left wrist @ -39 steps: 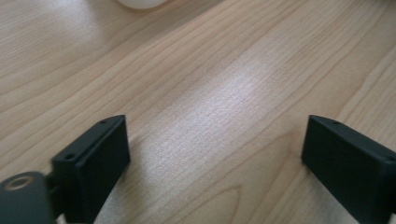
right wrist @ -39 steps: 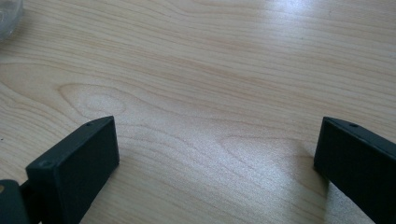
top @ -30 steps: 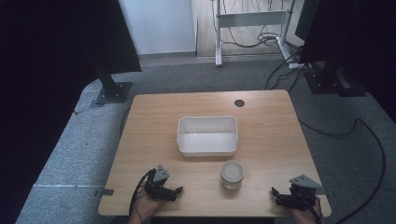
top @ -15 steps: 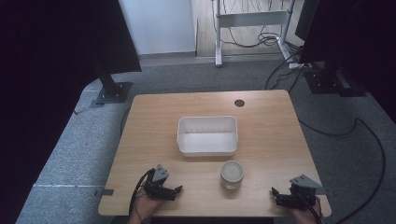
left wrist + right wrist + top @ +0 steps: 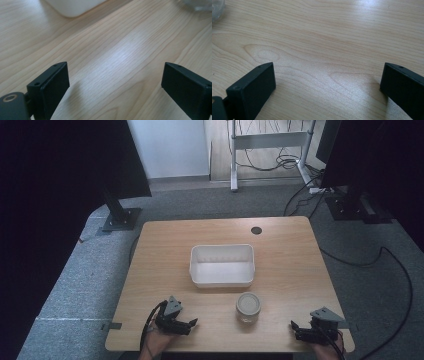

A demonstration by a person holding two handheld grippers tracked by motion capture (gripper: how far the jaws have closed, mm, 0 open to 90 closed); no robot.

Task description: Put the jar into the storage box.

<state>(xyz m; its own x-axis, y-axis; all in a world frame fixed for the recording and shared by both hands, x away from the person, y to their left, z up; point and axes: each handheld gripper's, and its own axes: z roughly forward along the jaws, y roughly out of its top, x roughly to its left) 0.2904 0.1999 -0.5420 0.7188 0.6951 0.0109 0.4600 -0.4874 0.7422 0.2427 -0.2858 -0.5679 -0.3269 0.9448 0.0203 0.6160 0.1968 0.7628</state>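
A white rectangular tub (image 5: 222,266) sits empty at the middle of the wooden table (image 5: 165,245). In front of it stands a small clear jar with a pale lid (image 5: 248,306). My left gripper (image 5: 190,325) rests at the table's front left, open, pointing right toward the jar. At the front right my right gripper (image 5: 296,330) lies open, pointing left. In the left gripper view (image 5: 115,87) the jaws stand wide apart over bare wood, with the tub's corner (image 5: 75,6) at the top. The right gripper view (image 5: 328,87) likewise shows wide jaws with nothing between them.
A dark round hole (image 5: 256,230) marks the table's far right. Grey carpet surrounds the table. Black stands (image 5: 120,215) and cables (image 5: 390,265) lie on the floor to the left and right, and a white frame (image 5: 270,140) stands at the back.
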